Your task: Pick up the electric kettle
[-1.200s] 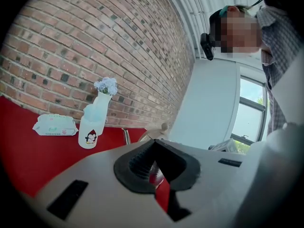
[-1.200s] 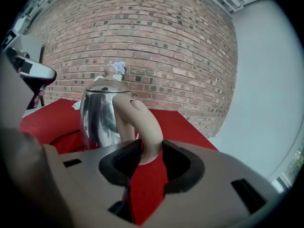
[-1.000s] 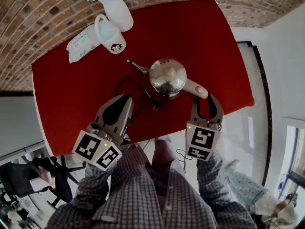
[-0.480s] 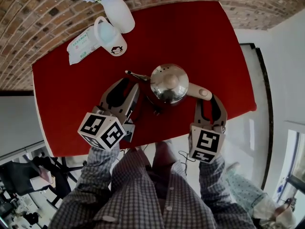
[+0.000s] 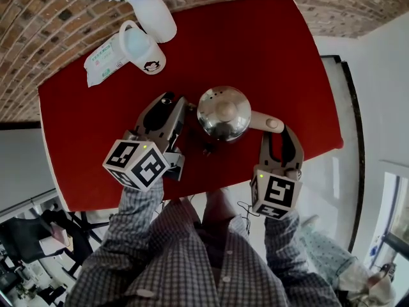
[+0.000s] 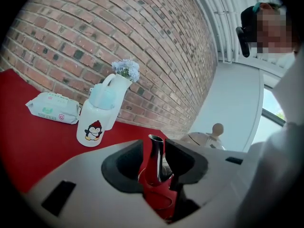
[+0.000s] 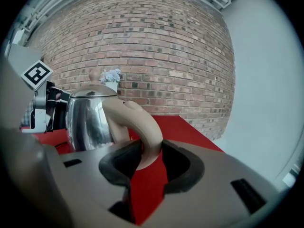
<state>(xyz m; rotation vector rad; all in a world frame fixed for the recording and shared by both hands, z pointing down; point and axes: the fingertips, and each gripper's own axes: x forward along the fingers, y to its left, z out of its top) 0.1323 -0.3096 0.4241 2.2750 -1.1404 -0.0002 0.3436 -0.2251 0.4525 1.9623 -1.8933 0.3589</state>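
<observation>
here, one kettle (image 5: 223, 112): left gripper (image 5: 176, 102) gaping around its spout (image 6: 156, 156), right gripper (image 5: 279, 137) clamping its handle (image 7: 137, 122).

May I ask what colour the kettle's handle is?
Beige. The kettle's handle shows best in the right gripper view.

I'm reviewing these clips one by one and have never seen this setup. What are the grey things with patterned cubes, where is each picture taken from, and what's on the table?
No robot here: a person holds a hand-held gripper in each hand; the cubes are part of them. The head view looks down from the person's head; each gripper view looks along its own jaws. On the red table stand a kettle, mug, vase and wipes. The left hand-held gripper is open around the spout. The right hand-held gripper's jaws are closing on the handle, which sits between them. The kettle is not yet lifted.
</observation>
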